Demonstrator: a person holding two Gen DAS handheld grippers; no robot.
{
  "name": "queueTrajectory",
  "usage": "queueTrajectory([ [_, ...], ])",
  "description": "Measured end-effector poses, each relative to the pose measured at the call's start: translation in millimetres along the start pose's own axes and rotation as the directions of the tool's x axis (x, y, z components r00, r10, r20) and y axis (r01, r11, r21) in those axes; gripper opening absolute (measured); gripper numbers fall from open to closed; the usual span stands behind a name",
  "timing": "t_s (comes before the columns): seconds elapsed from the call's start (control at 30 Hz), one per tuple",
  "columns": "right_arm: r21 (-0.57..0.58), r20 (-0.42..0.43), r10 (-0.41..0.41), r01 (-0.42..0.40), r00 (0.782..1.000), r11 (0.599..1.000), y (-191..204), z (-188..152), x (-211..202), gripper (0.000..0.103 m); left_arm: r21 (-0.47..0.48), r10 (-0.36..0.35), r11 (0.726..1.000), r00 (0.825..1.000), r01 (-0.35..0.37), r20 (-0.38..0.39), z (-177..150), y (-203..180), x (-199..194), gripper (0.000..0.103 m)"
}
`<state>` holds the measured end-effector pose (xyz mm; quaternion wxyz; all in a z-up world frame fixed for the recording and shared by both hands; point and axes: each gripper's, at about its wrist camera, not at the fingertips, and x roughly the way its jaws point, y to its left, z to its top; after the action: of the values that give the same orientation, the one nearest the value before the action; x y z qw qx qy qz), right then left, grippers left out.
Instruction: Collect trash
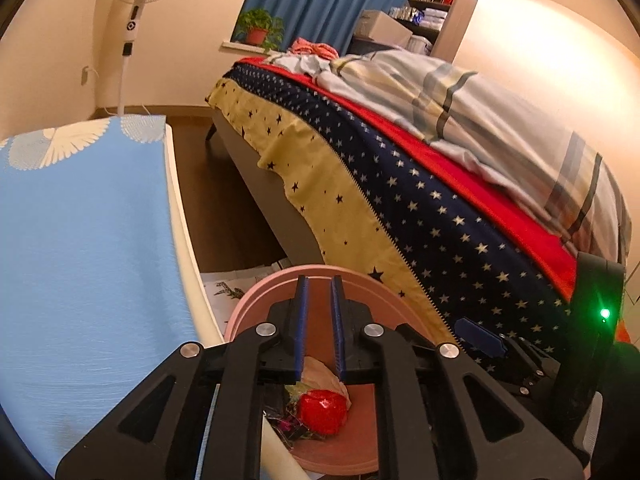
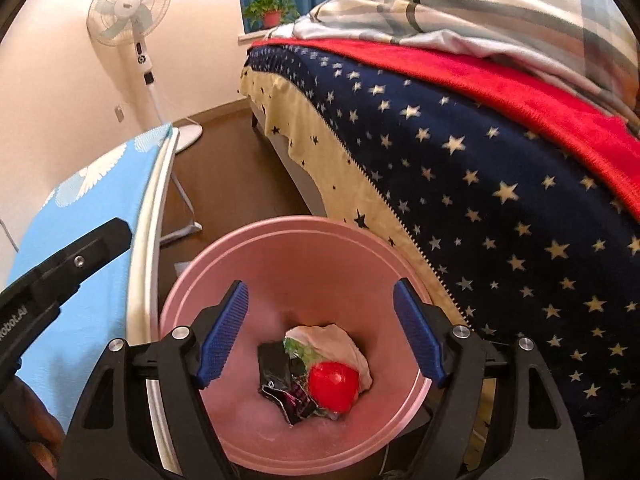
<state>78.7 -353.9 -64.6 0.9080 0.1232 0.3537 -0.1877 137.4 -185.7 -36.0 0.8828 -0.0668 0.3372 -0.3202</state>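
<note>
Two wrist views look over a bedroom with a dark wooden floor (image 2: 224, 168) and cream walls. A round pink plastic bin (image 2: 280, 248) stands on the floor between a table draped in a light-blue cloth with white fan prints (image 1: 88, 240) and a bed hung with a navy star-print blanket (image 2: 500, 220), a red blanket and a plaid duvet. At the bottom of the bin lies the trash: a shiny red ball-shaped wrapper (image 2: 333, 386), a crumpled beige paper (image 2: 340, 344) and dark foil packets (image 2: 280, 380).

Above the bin the right gripper (image 2: 320, 336) hangs with its blue ribbed pads spread wide and nothing between them. The left gripper (image 1: 319, 332) has its pads a narrow slit apart, and they grasp nothing; the trash shows below them.

Only the left view shows the bookshelf (image 1: 432, 4) beyond the blue curtain (image 1: 320, 0) and a leaf-printed sheet (image 1: 228, 288) on the floor beside the bin. Only the right view shows the whole rim of the bin, the base of the white standing fan (image 2: 132, 12), and the left gripper's black body at the table edge. Both catch the potted green plant (image 1: 260, 26) on the sill.
</note>
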Motion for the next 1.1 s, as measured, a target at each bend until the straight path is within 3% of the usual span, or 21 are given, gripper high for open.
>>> queueTrajectory([
  [0.2,0.010,0.074,0.069,-0.070,0.995,0.998,0.2,12.6,-38.0,0.074,0.018,0.017,1.000,0.999,-0.018,0.048,1.3,-5.9,-41.9,0.011],
  [0.27,-0.008,0.118,0.088,-0.088,0.989,0.996,4.1,18.2,-58.4,0.075,0.029,0.032,0.999,0.997,-0.034,0.073,1.0,-9.7,-61.7,0.017],
  [0.33,-0.028,0.160,0.114,-0.110,0.981,0.993,7.5,21.2,-80.9,0.079,0.041,0.053,0.997,0.993,-0.058,0.103,0.9,-15.1,-81.8,0.036],
  [0.4,-0.051,0.189,0.133,-0.125,0.973,0.991,9.4,22.6,-99.9,0.086,0.058,0.067,0.995,0.989,-0.076,0.133,1.9,-21.1,-100.8,0.041],
  [0.5,-0.083,0.231,0.165,-0.150,0.959,0.985,7.8,21.0,-132.6,0.096,0.090,0.106,0.988,0.980,-0.122,0.169,4.5,-31.1,-129.1,0.058],
  [0.73,-0.182,0.255,0.243,-0.200,0.936,0.963,6.8,6.2,-183.1,0.098,0.041,0.216,0.971,0.943,-0.234,0.253,-6.0,-42.4,-196.7,0.091],
  [1.0,-0.197,0.164,0.251,-0.218,0.954,0.956,8.8,-38.9,-183.7,0.098,-0.061,0.394,0.919,0.889,-0.391,0.234,-58.3,-39.2,-227.5,0.095],
  [1.1,-0.204,0.144,0.254,-0.222,0.957,0.953,11.9,-53.0,-181.7,0.098,-0.094,0.424,0.906,0.883,-0.414,0.201,-80.5,-37.7,-228.3,0.095],
])
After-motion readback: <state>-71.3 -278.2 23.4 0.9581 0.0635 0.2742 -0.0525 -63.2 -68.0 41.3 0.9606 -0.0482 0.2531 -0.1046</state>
